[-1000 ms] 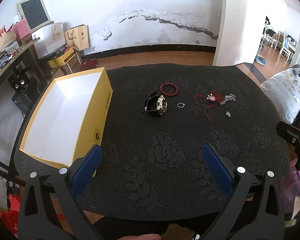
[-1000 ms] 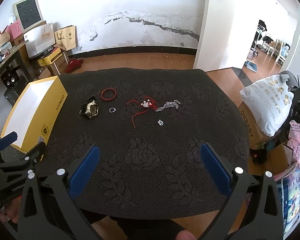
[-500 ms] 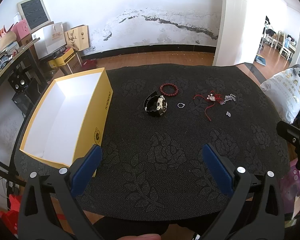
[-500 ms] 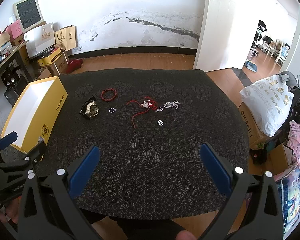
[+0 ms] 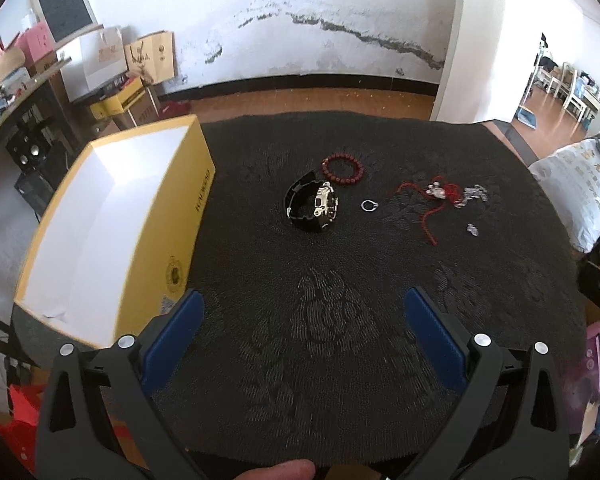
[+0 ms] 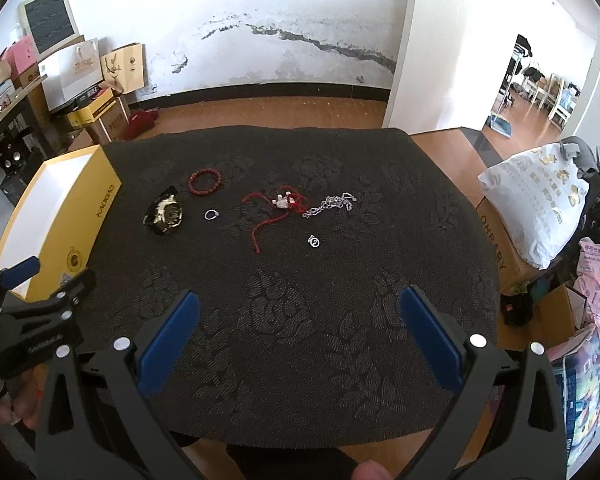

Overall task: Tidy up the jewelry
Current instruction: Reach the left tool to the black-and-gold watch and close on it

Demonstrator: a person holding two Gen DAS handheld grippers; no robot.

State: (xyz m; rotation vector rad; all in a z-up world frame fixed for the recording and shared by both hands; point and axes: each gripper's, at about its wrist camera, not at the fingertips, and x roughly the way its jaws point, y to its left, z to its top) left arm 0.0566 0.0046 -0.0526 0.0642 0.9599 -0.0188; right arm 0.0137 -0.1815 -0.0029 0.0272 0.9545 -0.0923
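While both grippers hover at the near edge:
Left gripper [image 5: 302, 316]: jaws wide, empty.
Right gripper [image 6: 300, 314]: jaws wide, empty.
Watch [image 5: 314, 207]: right of yellow box [image 5: 188, 216].

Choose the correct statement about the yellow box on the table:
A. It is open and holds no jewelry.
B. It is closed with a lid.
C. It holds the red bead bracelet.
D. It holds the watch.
A: the yellow box shows a bare white interior, while the watch and red bead bracelet lie on the black cloth.

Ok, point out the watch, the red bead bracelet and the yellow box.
watch [image 5: 323, 204]: left wrist view, on its face.
red bead bracelet [image 5: 327, 161]: left wrist view, on its beads.
yellow box [image 5: 188, 216]: left wrist view, outer side wall.
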